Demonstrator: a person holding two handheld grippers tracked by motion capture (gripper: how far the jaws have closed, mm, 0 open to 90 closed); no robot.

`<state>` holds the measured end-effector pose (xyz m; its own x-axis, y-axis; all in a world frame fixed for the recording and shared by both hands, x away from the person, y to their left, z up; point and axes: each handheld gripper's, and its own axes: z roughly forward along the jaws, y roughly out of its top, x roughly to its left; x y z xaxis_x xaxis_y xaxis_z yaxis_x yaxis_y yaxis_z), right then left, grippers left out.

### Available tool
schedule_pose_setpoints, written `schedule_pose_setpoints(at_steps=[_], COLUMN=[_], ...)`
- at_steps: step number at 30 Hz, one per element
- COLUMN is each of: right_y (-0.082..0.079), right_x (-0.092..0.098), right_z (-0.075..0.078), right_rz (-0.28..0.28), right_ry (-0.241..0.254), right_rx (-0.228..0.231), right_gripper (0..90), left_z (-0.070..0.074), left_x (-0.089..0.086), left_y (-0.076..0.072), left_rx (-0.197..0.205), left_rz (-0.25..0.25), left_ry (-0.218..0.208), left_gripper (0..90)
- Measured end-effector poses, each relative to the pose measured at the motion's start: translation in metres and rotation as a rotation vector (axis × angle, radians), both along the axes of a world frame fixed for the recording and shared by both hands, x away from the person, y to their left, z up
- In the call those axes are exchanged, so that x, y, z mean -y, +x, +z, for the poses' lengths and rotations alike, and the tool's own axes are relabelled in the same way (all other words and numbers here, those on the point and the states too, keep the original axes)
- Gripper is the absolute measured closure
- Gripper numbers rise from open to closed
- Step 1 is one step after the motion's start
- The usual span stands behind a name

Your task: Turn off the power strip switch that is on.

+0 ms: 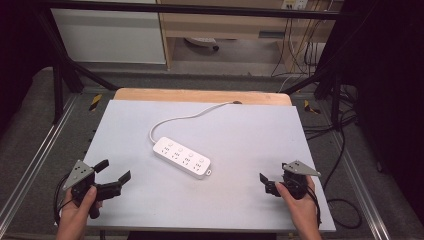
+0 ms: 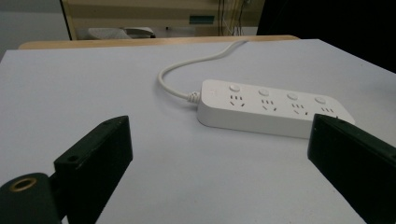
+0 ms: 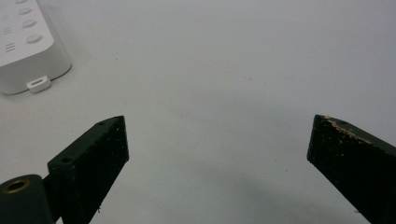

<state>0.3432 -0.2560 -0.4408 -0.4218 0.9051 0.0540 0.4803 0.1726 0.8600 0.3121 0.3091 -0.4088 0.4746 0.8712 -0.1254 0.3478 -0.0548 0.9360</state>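
A pale grey table [image 1: 240,200] with a wooden strip along its far edge stands inside a dark metal frame, with cables on the floor beyond. The left gripper [image 1: 116,171], held near the front left corner, has its jaws spread wide with nothing between them; in the left gripper view they point toward the power strip [image 2: 271,108]. The right gripper [image 1: 265,183], near the front right edge, is also wide open and empty. The white power strip [image 1: 181,157] lies flat and slantwise at mid-table, between both grippers and apart from each, and its cord [image 1: 175,120] curls back to the far edge.
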Motion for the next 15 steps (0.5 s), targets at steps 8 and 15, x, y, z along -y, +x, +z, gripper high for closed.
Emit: schedule_pose_setpoints(at_steps=[8,15], right_y=[-0.0024,-0.0027], right_x=[0.0012,-0.0031], right_z=[-0.0002,0.0014], right_rz=[0.004,0.015], right_ry=[0.027,0.029], right_rx=[0.028,0.014], right_gripper=[8.6,5.9], left_z=[0.0008,0.0016], left_x=[0.0004,0.0007], left_y=[-0.0010,-0.0023], left_rx=[0.003,0.001], left_rz=[0.001,0.010], left_ry=[0.001,-0.006], left_gripper=[6.4,6.6])
